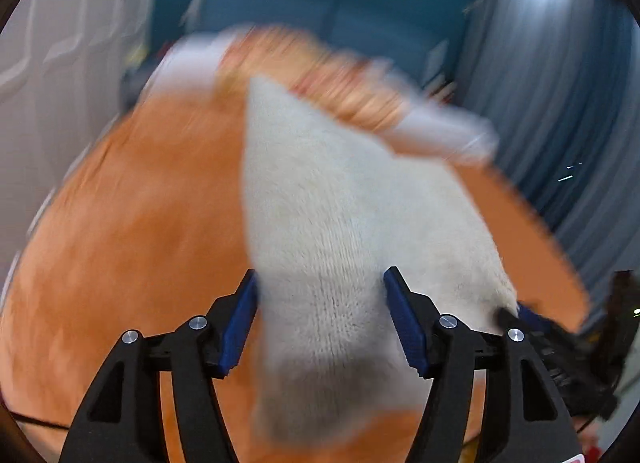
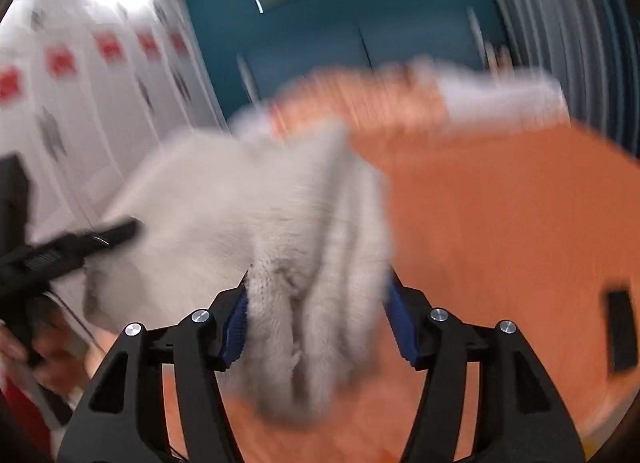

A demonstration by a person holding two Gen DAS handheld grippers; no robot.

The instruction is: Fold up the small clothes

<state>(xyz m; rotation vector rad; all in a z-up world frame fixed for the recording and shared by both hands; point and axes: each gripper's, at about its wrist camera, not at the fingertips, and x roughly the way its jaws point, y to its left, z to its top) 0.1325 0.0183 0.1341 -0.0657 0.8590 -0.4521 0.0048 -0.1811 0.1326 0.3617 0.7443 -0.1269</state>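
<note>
A white knitted garment [image 1: 328,223] is lifted above an orange-covered table [image 1: 120,223], stretched between the two tools. In the left wrist view it runs as a broad flat panel from between the fingers of the left tool [image 1: 320,323] away toward a blurred pile of orange and white clothes [image 1: 320,75] at the far side of the table. In the right wrist view the same garment [image 2: 280,223] is bunched into several vertical folds that hang down between the fingers of the right tool [image 2: 316,323].

Both tools stand with their blue pads wide apart and cloth filling the gap; whether either one is truly pinching the fabric or only has it draped through cannot be told, since both views are smeared by motion. The right tool also shows at the right edge of the left view, touching the garment's corner, and the left tool shows as a dark bar against the cloth in the right view.

The step in hand looks like carrying or spreading the garment before a fold. The next move likely calls for lowering it flat on bare orange cloth, clear of the pile, with the bunched right side pulled out smooth so the edges can be matched.

Beyond the table stand a teal wall [image 2: 320,31], grey curtains [image 1: 560,103] and white lockers [image 2: 80,83].
</note>
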